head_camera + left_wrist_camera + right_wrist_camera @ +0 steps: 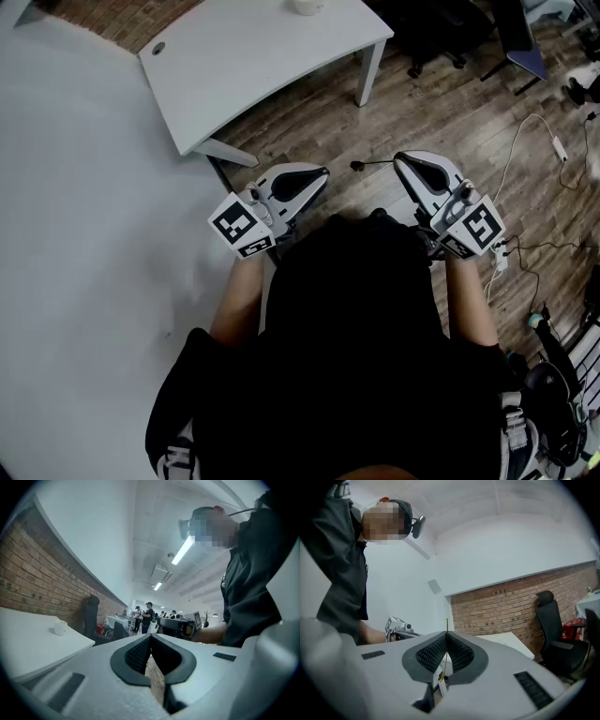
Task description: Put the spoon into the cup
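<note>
Wood-plank flooring [450, 103] is spreading out beneath a person [356, 328] in a dark top, who is holding both grippers level and close to the body, short of a white table [253, 56]. A white cup [59, 627] is sitting on that table, well apart from both tools, with a brick wall [28, 583] running behind it.

The right gripper [446, 633] is pinching the spoon [446, 623] with its jaws drawn tight together. Only a thin gold-coloured sliver of the spoon is showing, edge-on in the seam between the ribbed pads [432, 654]. Its long axis is running upright along that seam. The upper end is poking out just above the jaw tips and pointing toward the ceiling, while the lower part is hanging down through the gap behind the pads. Which end is carrying the bowl I cannot tell, and in the head view the spoon is too thin to pick out.

The left gripper [151, 637] is closed as well, its pads meeting at the tip with nothing caught between them. In the head view the two grippers are sitting side by side, tips angling toward each other over the floor.
</note>
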The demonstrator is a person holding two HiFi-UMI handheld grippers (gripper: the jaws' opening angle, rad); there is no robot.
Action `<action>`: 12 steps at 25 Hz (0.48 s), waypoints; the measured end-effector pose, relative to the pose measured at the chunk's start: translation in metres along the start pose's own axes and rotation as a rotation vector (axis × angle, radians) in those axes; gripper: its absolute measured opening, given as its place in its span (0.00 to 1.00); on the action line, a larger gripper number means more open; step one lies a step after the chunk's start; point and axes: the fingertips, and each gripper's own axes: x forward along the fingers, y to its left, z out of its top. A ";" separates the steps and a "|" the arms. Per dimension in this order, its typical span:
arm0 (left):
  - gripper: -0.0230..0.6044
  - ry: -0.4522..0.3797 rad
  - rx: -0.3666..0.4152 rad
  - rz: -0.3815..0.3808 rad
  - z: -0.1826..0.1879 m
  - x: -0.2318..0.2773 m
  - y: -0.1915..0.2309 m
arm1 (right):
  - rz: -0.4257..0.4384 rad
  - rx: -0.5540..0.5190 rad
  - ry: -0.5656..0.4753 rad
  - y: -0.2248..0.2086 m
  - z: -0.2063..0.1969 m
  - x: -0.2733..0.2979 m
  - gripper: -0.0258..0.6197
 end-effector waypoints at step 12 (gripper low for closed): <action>0.06 0.002 -0.020 -0.091 -0.013 0.009 -0.008 | -0.053 -0.026 -0.013 -0.001 0.002 -0.015 0.05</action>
